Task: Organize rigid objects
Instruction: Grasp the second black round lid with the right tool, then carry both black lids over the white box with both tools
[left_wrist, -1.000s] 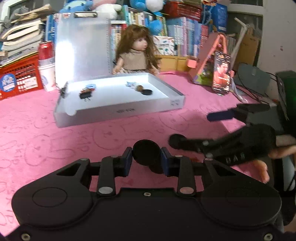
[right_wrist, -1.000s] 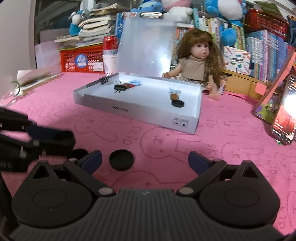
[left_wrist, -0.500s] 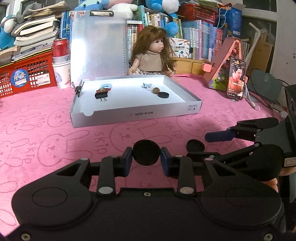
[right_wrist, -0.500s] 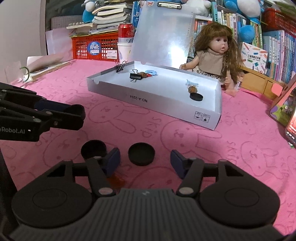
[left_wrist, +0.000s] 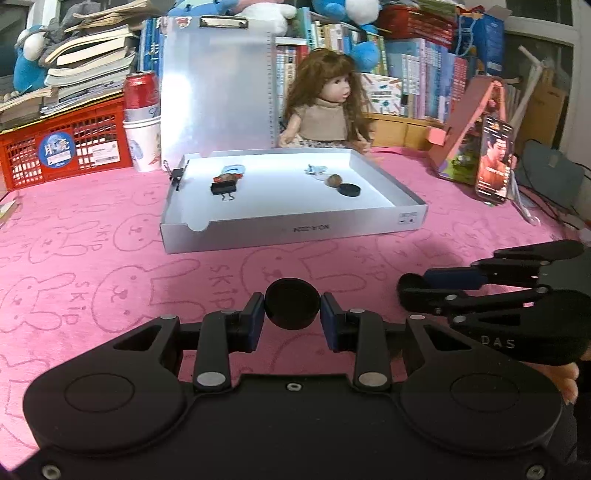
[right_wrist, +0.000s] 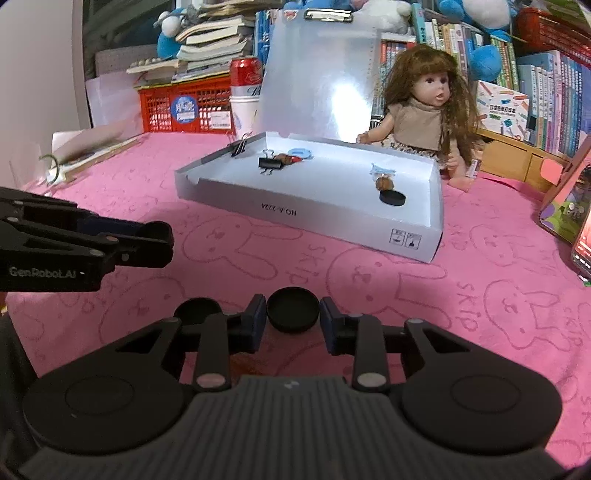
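Black round caps sit low over the pink cloth (left_wrist: 110, 236), near the white tray (left_wrist: 295, 230): left gripper (left_wrist: 292, 321) clamps one cap (left_wrist: 292, 303); right gripper (right_wrist: 293, 320), jaws just closing, flanks the other cap (right_wrist: 293, 309), its pads at the rim.

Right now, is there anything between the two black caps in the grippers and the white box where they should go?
Nothing visible. Each black cap sits between closed pads, and only bare pink cloth lies before the low front wall of the white box.
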